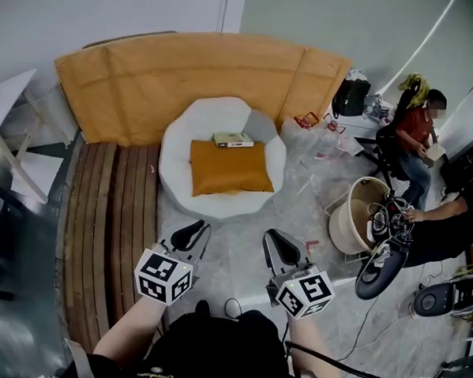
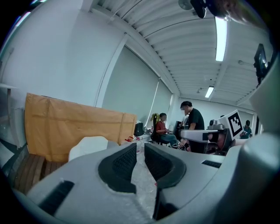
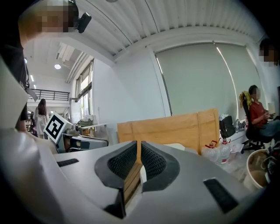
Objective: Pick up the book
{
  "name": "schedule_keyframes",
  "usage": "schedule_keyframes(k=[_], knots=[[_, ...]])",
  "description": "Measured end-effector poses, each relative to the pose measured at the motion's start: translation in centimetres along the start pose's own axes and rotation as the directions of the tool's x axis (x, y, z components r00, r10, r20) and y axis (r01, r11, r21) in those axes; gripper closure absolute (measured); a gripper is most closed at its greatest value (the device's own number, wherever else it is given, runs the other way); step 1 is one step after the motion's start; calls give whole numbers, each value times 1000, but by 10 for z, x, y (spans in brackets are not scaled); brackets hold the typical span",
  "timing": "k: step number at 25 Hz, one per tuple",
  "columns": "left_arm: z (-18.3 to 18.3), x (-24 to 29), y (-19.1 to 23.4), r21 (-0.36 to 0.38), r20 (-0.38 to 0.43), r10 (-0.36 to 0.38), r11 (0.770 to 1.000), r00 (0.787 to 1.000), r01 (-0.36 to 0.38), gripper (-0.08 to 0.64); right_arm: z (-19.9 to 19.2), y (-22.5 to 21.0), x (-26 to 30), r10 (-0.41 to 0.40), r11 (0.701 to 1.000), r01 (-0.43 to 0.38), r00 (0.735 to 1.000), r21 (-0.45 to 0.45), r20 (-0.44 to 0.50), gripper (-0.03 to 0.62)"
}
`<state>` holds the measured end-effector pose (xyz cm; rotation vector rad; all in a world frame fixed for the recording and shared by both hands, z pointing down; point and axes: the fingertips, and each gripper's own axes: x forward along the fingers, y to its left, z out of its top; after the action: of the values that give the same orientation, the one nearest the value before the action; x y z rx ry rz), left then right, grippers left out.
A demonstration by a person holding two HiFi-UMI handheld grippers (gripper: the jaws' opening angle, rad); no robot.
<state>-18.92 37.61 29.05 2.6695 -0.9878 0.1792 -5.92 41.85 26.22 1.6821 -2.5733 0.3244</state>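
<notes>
The book (image 1: 233,139) is small and pale green. It lies flat at the back of an orange cushion (image 1: 230,167) on a white hexagonal seat (image 1: 180,142). Both grippers hang well short of the seat, near the bottom of the head view. My left gripper (image 1: 200,226) points toward the seat's front left, its jaws shut with nothing between them (image 2: 140,151). My right gripper (image 1: 272,234) sits beside it, also shut and empty (image 3: 138,148). The seat (image 2: 87,146) shows ahead in the left gripper view; the book is hidden in both gripper views.
A big orange cardboard panel (image 1: 195,79) stands behind the seat. Wooden slats (image 1: 112,225) run along the left. Plastic bottles (image 1: 310,137), a beige bucket (image 1: 362,214), cables and seated people (image 1: 417,130) fill the right side.
</notes>
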Motion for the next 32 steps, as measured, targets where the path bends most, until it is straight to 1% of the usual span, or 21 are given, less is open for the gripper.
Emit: schedule_keyframes(k=[5,10,13,16,20,22,24,28,32], knots=[[6,20,13,-1,-2,-2,1000,1000,2,497,1,-17,17,-20,1000,20,1000,-15,3,581],[11,65,24,11,-11,8,1000,1000,-7,497,-1,-59,46,-8,1000,9,1000,-13,19,581],[21,102,30,22,-13,36,999,999,-36,497,6,-92,67,18,999,-17,1000,-28,24,581],[42,138,36,32,-1,77,997,997,-76,497,26,-126,87,43,997,-41,998,-67,35,581],[72,182,45,27,32,150,988,988,-151,497,54,-177,112,93,992,-88,994,-90,52,581],[82,203,47,26,42,178,983,983,-179,497,65,-204,124,108,990,-102,992,-101,60,581],[87,221,50,29,41,198,980,979,-199,497,72,-226,137,115,990,-109,991,-91,64,581],[92,246,66,18,31,236,971,971,-237,497,73,-250,169,138,988,-134,989,-73,50,581],[94,268,97,5,22,254,967,967,-254,497,72,-258,208,154,985,-151,988,-82,32,581]])
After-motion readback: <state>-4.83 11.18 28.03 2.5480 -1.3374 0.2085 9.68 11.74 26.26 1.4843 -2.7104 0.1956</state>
